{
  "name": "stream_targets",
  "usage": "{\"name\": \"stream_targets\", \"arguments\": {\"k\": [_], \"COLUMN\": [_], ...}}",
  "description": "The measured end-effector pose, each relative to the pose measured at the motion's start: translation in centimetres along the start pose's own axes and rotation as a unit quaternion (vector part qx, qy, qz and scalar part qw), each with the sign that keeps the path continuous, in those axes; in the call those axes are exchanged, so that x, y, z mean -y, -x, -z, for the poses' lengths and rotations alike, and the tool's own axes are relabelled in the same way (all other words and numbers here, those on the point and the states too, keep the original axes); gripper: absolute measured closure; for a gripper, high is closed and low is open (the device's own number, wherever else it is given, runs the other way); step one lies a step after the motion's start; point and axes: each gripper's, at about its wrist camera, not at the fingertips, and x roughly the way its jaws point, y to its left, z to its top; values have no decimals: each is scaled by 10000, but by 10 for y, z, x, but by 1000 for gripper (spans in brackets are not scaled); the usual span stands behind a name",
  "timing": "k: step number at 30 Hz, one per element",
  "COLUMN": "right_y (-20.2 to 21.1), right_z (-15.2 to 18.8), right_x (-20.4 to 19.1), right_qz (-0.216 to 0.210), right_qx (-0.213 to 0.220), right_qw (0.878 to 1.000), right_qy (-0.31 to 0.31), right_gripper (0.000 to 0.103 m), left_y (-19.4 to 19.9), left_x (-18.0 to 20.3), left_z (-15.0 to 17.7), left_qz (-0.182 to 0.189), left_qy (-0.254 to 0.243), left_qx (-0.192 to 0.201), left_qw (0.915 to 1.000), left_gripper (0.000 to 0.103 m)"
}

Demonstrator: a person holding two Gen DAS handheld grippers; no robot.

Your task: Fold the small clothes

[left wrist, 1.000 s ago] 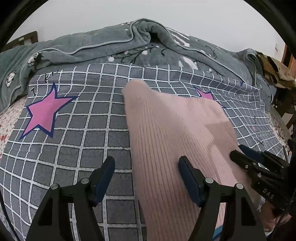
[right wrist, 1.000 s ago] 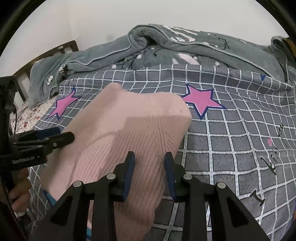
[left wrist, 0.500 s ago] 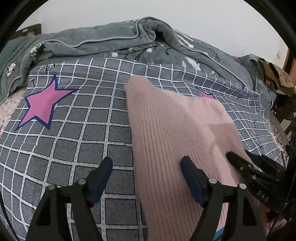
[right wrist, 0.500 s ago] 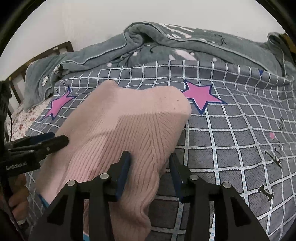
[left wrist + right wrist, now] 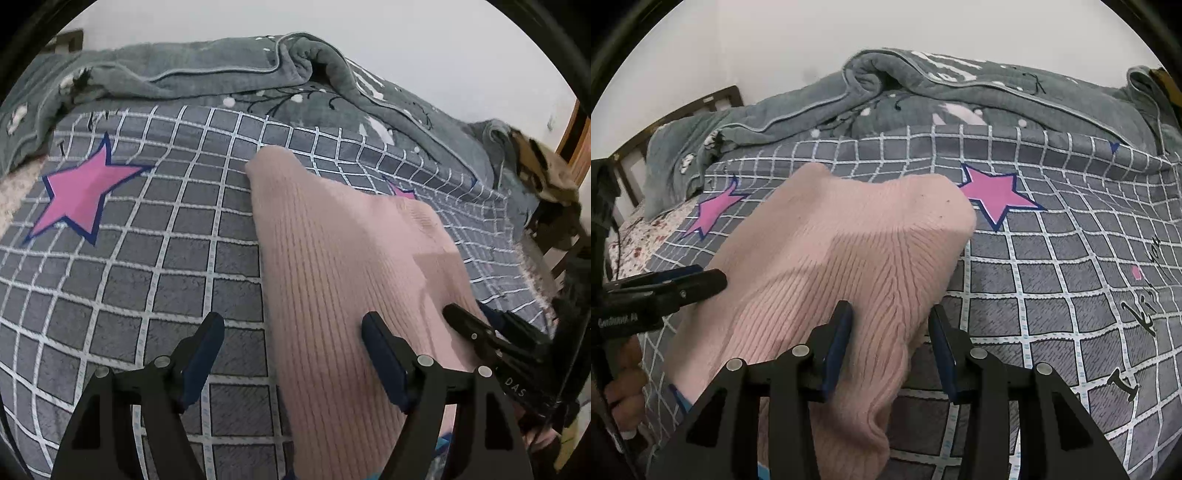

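Widened since a second ago, both grippers' jaws are held open astride the pink knit garment (image 5: 343, 266) spread at frame centre on the bed (image 5: 147, 258); left gripper (image 5: 291, 343), right gripper (image 5: 890, 332). Side edges must be gripped next for folding, it is judged.

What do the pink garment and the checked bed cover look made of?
Pink garment: soft ribbed knit, likely wool or acrylic; fine vertical ribs show, matte. Checked bed cover: matte, slightly fuzzy printed fabric, maybe brushed cotton or polyester; fibre uncertain.

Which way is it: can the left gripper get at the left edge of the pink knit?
Probably yes. The left gripper is open, its fingers either side of the pink knit's left edge, and only bare blanket lies beside it.
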Motion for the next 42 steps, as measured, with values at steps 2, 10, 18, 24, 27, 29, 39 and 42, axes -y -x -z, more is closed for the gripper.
{"name": "stream_targets", "arguments": {"k": [2, 10, 18, 24, 27, 29, 39, 42], "right_y": [6, -2, 7, 1, 6, 9, 25, 25], "right_z": [-1, -10, -8, -3, -7, -8, -3, -5], "right_x": [2, 18, 21, 19, 15, 13, 10, 8], "right_qz": [-105, -502, -483, -211, -122, -46, 98, 85], "right_qx": [28, 3, 411, 244, 155, 66, -113, -107], "right_qw": [9999, 9968, 9953, 9978, 9989, 9993, 9998, 9998], "right_qy": [5, -620, -728, -587, -431, -373, -118, -117], "right_gripper": [62, 62, 89, 85, 82, 81, 77, 77], "left_y": [4, 7, 2, -3, -3, -3, 4, 3], "left_x": [-4, -3, 1, 11, 13, 12, 14, 18], "left_z": [1, -1, -3, -4, -3, -4, -3, -2], "left_qz": [100, 97, 250, -44, -134, -143, -267, -261], "left_qy": [57, -10, 67, -99, -130, -128, -180, -171], "left_qx": [26, 18, -27, -22, -2, -6, -82, -110], "left_qw": [9999, 10000, 9997, 9999, 9998, 9998, 9994, 9995], "left_gripper": [26, 27, 27, 26, 26, 26, 27, 27]}}
